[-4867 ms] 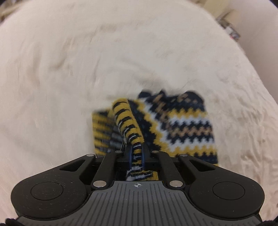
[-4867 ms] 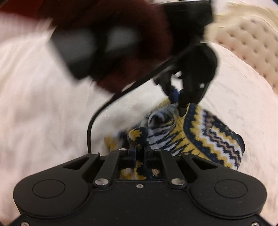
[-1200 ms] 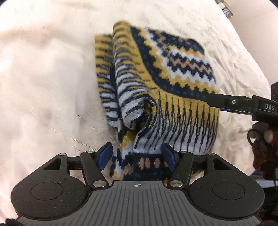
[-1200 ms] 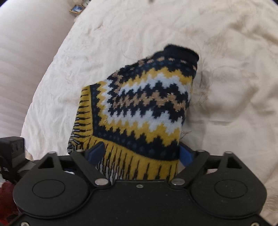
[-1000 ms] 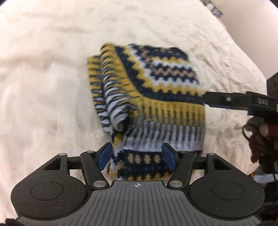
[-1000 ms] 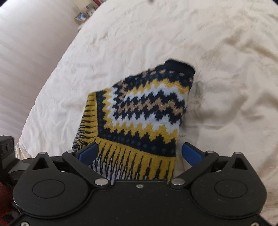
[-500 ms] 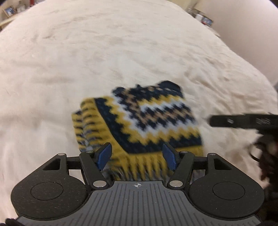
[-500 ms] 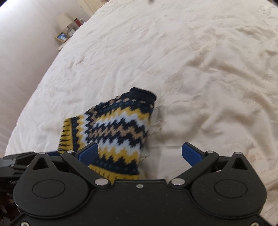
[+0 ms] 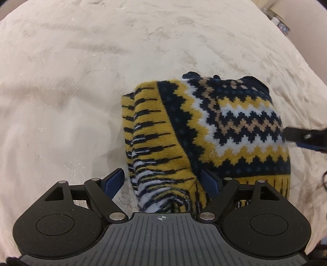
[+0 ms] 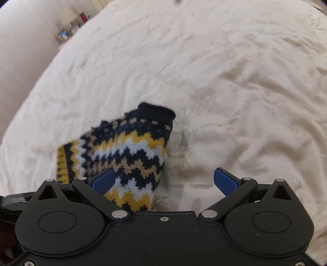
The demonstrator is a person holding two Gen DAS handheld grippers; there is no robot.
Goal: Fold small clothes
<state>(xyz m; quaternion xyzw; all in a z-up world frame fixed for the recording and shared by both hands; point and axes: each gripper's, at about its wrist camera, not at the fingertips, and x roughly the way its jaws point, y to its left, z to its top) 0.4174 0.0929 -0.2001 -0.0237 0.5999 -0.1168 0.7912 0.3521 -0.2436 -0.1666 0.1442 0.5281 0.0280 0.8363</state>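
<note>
A small knit sweater in navy, yellow and white zigzags lies folded on the cream bedspread. My left gripper is open, its blue pads on either side of the sweater's near left fold. In the right wrist view the sweater lies at lower left, navy collar pointing away. My right gripper is open and empty, its left pad over the sweater's near edge. The right gripper's finger shows at the right edge of the left wrist view.
The bedspread is rumpled and stretches all around. A pale wall and a small shelf with objects are beyond the bed at far left. More clutter sits past the bed's far right corner.
Both grippers let go of the sweater, which now lies folded on the bed. In the last second both drew back, then the left moved in over the sweater's left fold.
</note>
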